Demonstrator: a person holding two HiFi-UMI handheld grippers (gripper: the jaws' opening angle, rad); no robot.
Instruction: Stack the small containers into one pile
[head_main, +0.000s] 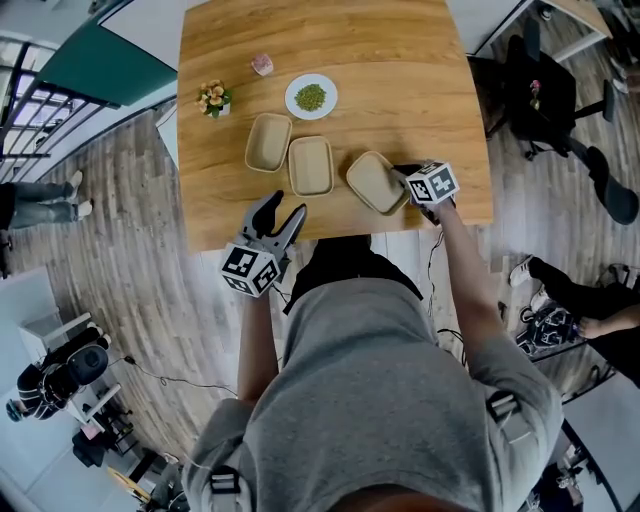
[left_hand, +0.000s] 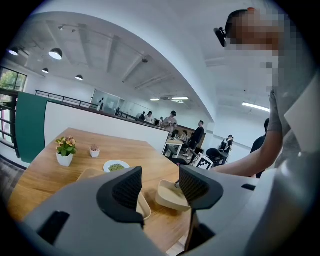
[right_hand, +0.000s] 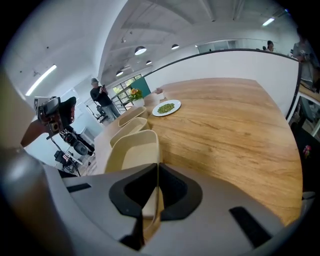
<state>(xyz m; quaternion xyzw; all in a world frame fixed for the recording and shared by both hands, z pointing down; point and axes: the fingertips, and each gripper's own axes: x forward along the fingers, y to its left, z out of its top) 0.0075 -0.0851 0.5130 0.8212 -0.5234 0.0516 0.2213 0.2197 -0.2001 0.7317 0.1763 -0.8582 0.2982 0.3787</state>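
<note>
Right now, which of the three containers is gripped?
The rightmost container, turned askew: the right gripper is shut on its rim. The middle container and left container lie untouched.

We see a wooden table (head_main: 420, 100) with clear grain and a soft sheen. Each container (head_main: 310, 165) is matt beige pulp. The white plate (head_main: 292, 97) is smooth and glossy. The left gripper (left_hand: 160, 175) is matt grey plastic with ribbed black pads (left_hand: 129, 187).

My left gripper (head_main: 282, 213) hovers lower left, jaws apart; my right gripper (head_main: 402, 176), center right, pinches a container (head_main: 370, 184) wall.
</note>
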